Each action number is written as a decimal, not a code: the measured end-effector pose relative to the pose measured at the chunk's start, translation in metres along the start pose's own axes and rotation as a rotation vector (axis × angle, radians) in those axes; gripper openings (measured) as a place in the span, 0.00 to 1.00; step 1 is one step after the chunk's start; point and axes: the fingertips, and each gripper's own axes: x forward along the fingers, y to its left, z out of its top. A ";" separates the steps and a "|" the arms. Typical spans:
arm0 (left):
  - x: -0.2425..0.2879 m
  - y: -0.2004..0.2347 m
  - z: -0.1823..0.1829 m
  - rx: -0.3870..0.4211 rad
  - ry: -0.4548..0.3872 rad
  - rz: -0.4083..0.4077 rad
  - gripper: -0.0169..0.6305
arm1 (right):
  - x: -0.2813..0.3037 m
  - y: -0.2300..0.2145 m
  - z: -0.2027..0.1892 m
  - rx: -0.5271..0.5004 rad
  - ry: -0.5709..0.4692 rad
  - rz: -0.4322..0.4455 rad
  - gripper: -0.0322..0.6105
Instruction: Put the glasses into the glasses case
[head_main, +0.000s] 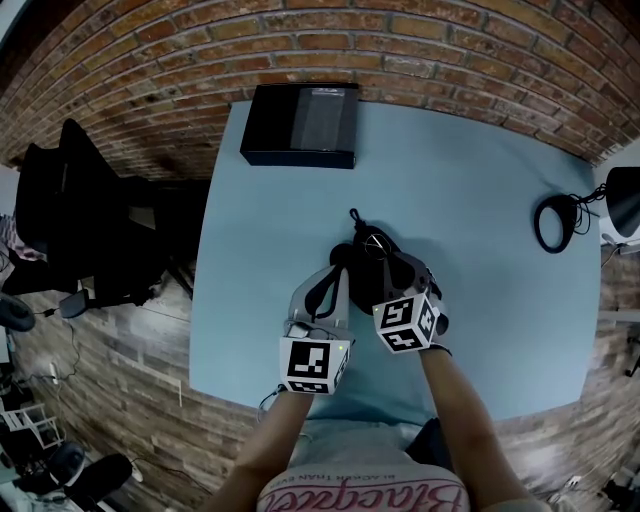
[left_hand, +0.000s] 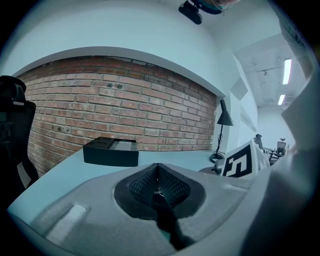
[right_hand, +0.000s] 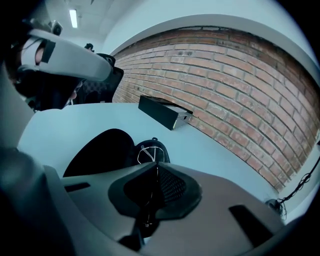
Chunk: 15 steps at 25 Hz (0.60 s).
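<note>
- The right gripper (right_hand: 156, 167) is clamped on the thin wire-rimmed glasses (right_hand: 148, 150), held just over the open black fabric glasses case (right_hand: 100, 150) on the pale blue table (head_main: 480, 230).
- The left gripper (left_hand: 158, 167) has its jaws pressed together, with nothing clearly between them.
- The step in hand looks like insertion; next, the glasses need lowering into the hollow.

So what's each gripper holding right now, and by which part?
Right gripper is shut on the glasses, pinching the thin wire frame near a lens. Left gripper is shut; nothing clearly between its jaws.
</note>
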 end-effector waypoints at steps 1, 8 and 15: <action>0.000 0.000 -0.001 -0.001 0.002 -0.001 0.03 | 0.002 0.000 -0.001 -0.015 0.007 -0.006 0.07; -0.005 0.003 -0.004 0.001 0.009 0.006 0.03 | 0.005 0.002 -0.003 -0.009 -0.009 0.001 0.07; -0.012 0.004 0.002 0.002 -0.012 0.010 0.03 | -0.017 -0.012 0.017 0.084 -0.119 -0.019 0.14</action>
